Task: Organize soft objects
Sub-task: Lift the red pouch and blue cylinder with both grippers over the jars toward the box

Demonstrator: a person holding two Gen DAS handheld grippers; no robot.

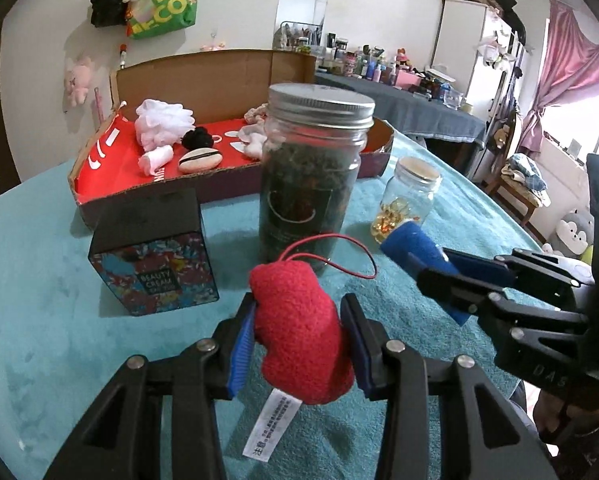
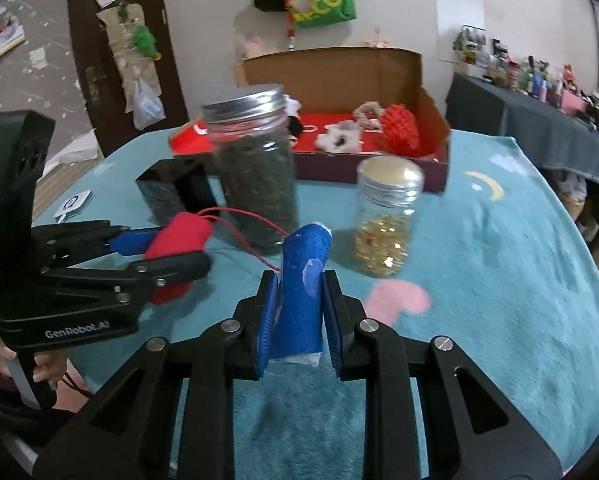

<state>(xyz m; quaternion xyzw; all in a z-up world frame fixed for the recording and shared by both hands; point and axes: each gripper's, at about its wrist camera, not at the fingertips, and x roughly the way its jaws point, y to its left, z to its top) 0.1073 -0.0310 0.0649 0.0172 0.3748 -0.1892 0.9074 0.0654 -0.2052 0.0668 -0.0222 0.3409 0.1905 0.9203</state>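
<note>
Bench (image 1: 59,360) under teal cloth. Cardboard box (image 1: 203,80) at its back, soft bits inside. Tall jar (image 1: 311,168) before the box. Left claw (image 1: 299,320) clenched on red plush (image 1: 299,332); right claw (image 2: 301,304) clenched on blue roll (image 2: 301,292), both held over the cloth.

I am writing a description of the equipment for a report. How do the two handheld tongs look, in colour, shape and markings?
Both tongs are black plastic with angular linked arms and silver round rivets. The left tongs and the right tongs have flat fingers faced with ribbed blue pads. The left tool's body bears white lettering "GenRobot.AI"; the right tool's body shows embossed letters "DAS". No cables are visible.
</note>
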